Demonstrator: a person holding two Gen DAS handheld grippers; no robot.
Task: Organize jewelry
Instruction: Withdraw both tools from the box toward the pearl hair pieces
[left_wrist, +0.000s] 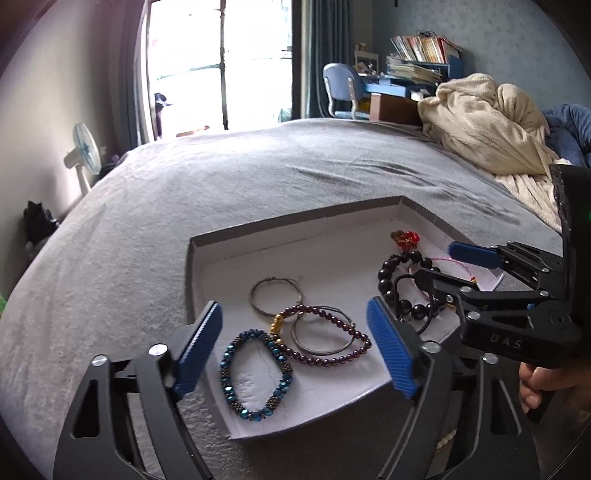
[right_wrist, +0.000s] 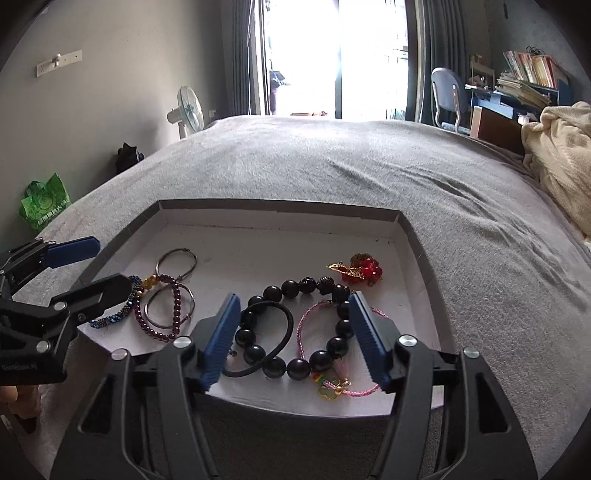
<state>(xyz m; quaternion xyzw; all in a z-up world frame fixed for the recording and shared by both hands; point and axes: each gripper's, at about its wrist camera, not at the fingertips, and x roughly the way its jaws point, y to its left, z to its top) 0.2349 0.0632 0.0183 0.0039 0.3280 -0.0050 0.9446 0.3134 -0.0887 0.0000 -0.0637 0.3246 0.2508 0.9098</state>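
A shallow white tray (left_wrist: 295, 229) (right_wrist: 280, 214) lies on the grey bed and holds the jewelry. My left gripper (left_wrist: 295, 350) is open and empty above a blue beaded bracelet (left_wrist: 227, 384), with a purple bead bracelet (left_wrist: 354, 352) and two thin metal hoops (left_wrist: 275, 291) beyond. My right gripper (right_wrist: 291, 339) is open and empty above a black bead bracelet (right_wrist: 295, 288), a black hair tie (right_wrist: 284, 314) and a pink cord bracelet (right_wrist: 301, 332). A red and gold brooch (right_wrist: 358, 271) lies farther back.
The grey bed cover (left_wrist: 184, 206) spreads around the tray. A cream blanket (left_wrist: 491, 122) is heaped at the right. A fan (right_wrist: 188, 110), a green bag (right_wrist: 44, 203), a chair and a desk with books stand past the bed.
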